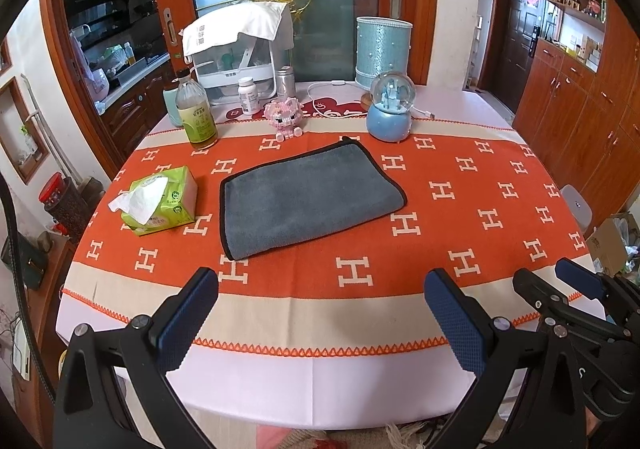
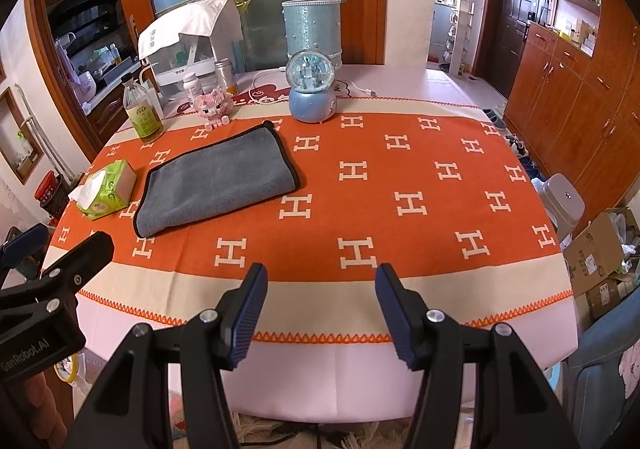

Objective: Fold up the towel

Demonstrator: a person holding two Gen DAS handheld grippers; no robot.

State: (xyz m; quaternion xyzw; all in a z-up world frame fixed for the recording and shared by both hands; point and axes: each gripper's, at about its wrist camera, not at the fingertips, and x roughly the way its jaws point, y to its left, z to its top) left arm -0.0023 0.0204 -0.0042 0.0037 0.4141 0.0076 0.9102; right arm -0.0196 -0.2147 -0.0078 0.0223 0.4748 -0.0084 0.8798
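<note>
A grey towel (image 1: 304, 197) with black edging lies flat, folded to a rectangle, on the orange cloth of the table (image 1: 440, 225); it also shows in the right wrist view (image 2: 220, 181). My left gripper (image 1: 320, 285) is open and empty, held above the table's near edge, short of the towel. My right gripper (image 2: 320, 281) is open and empty, near the front edge, to the right of the towel. The right gripper also shows in the left wrist view (image 1: 560, 281), and the left gripper in the right wrist view (image 2: 60, 245).
A green tissue pack (image 1: 160, 201) lies left of the towel. Behind it stand a bottle (image 1: 196, 113), a pink toy (image 1: 286, 119), a blue snow globe (image 1: 392, 109), a blue lamp (image 1: 382, 49) and a white appliance (image 1: 240, 53). Wooden cabinets (image 1: 580, 101) stand at right.
</note>
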